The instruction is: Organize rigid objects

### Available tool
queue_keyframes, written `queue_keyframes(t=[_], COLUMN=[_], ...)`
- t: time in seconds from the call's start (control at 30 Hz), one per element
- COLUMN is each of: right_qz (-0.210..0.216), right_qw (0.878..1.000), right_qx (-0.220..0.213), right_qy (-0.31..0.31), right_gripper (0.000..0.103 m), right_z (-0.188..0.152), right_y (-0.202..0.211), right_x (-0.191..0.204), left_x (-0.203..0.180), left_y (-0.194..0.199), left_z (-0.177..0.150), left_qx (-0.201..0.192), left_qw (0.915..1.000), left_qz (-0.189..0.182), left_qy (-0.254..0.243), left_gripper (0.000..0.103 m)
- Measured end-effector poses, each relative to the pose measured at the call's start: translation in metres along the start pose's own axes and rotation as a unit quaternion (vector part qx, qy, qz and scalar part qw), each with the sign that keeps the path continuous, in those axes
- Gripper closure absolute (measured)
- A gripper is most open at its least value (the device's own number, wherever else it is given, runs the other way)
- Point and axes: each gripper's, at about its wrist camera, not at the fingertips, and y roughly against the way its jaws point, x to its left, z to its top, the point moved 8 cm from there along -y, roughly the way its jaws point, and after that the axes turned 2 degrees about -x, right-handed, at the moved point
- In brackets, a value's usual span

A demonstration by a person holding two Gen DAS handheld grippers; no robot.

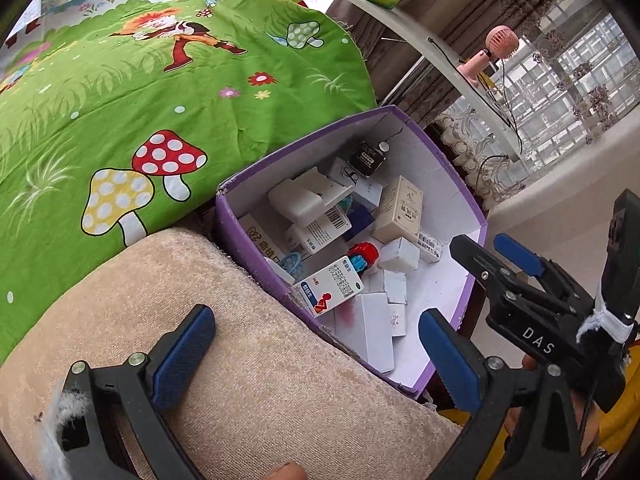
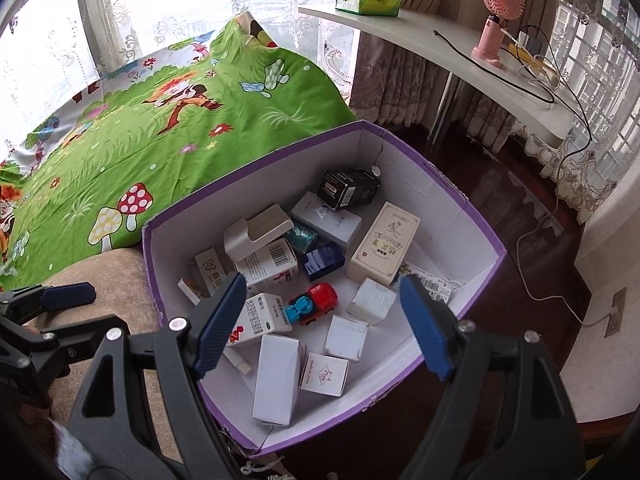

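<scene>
A: Where do the rigid objects lie?

B: Jumbled inside the purple box, beside the beige cushion.

A: And the 2 grippers?

B: The right gripper hangs over the box, fingers spread and empty; the toy car sits just ahead between them. The left gripper, also spread and empty, is over the cushion, so the right is likely nearer.

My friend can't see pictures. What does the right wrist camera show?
An open gripper hangs over a purple box full of small cartons and a red toy car. A green cartoon blanket lies behind it, and a pink fan stands on a white desk.
</scene>
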Motion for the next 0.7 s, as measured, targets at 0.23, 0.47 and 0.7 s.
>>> queue_keyframes(t=[0.23, 0.47, 0.7], right_qz=[-0.004, -0.008, -0.009], right_qw=[1.0, 1.0, 1.0], right_qx=[-0.001, -0.001, 0.0], right_qy=[-0.005, -0.011, -0.012], right_gripper=[0.022, 0.022, 0.022], right_z=[0.0, 0.001, 0.001], right_y=[0.0, 0.0, -0.001], right_x=[-0.004, -0.01, -0.01], left_x=[-0.014, -0.029, -0.027], left_y=[0.003, 0.001, 0.002], left_z=[0.001, 0.008, 0.009], left_qx=[-0.017, -0.021, -0.022], left_qw=[0.9986, 0.9969, 0.9974], left_qz=[0.012, -0.016, -0.021], left_qy=[-0.047, -0.075, -0.065], left_gripper=[0.0, 0.0, 0.0])
